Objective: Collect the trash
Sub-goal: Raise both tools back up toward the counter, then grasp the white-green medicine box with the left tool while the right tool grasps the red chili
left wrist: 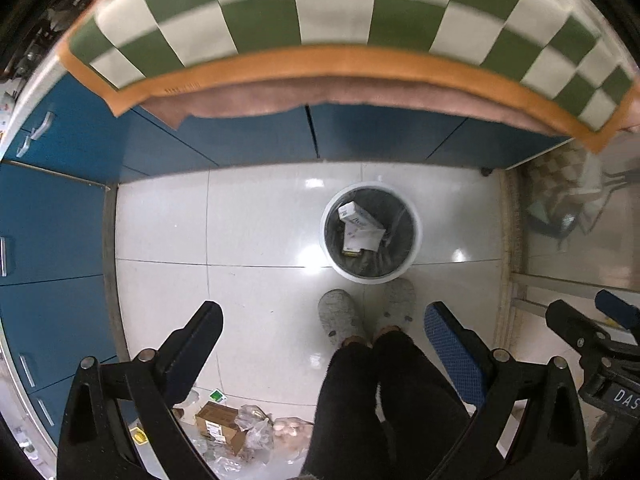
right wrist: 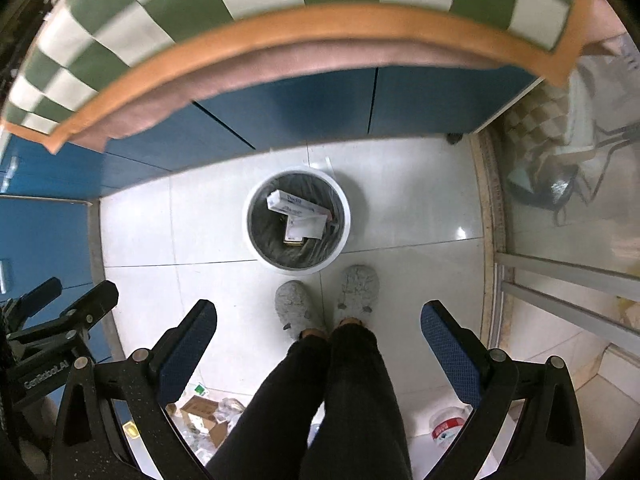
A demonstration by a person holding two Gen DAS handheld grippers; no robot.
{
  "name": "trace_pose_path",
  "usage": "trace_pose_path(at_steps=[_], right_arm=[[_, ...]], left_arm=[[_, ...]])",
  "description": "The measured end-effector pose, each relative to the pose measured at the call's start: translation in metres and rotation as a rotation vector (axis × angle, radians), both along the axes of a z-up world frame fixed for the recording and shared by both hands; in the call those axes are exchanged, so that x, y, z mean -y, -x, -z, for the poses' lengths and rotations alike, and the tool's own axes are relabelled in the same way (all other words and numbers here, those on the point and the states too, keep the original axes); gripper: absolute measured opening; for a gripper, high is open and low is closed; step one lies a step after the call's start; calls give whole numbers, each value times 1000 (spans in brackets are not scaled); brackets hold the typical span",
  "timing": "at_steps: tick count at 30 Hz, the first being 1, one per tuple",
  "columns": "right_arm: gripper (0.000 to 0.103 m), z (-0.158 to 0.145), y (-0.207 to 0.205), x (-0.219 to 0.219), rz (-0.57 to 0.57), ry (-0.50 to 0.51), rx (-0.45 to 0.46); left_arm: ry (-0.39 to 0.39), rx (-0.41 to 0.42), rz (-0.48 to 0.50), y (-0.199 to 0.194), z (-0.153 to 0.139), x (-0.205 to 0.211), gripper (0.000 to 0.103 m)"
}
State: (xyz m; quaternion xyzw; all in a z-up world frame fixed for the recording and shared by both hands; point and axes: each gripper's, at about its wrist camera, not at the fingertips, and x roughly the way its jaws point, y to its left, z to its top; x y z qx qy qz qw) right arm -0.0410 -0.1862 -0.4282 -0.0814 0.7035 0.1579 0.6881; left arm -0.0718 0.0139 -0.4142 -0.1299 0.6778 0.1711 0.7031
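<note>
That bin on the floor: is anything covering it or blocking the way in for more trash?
Nothing visible does. The bin stands open-topped, with only boxes lying inside. The slippers stand just beside it, not over it. Both sets of jaws are open and empty; the loose trash lies behind the person's feet.

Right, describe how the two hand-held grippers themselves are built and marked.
The left hand-held gripper has a glossy black plastic frame with silver rivets and two paddle fingers faced with blue dimpled pads. The right hand-held gripper matches it. White lettering marks each body: "DAS" on the right, "GenRobot.AI" on the left. No cables visible.
</note>
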Motion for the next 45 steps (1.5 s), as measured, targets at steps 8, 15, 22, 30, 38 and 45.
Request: trace_pose_path(at_steps=[8, 15, 22, 30, 38, 45], right_arm=[[103, -114, 17, 8, -2, -76, 71], [103, -172, 1, 4, 33, -196, 138], [103, -206, -102, 7, 93, -269, 214], [96, -204, -306, 2, 109, -261, 276], [69, -134, -479, -50, 33, -201, 219], [14, -84, -511, -91, -104, -157, 219]], left_arm=[[-59, 95, 8, 15, -88, 0, 103], [-150, 222, -63, -15, -146, -17, 103], [-295, 330, -115, -103, -181, -34, 103], [-307, 261, -177, -259, -175, -57, 103], [-255, 179, -206, -396, -147, -75, 103], [-222, 117, -188, -468, -122, -72, 103]])
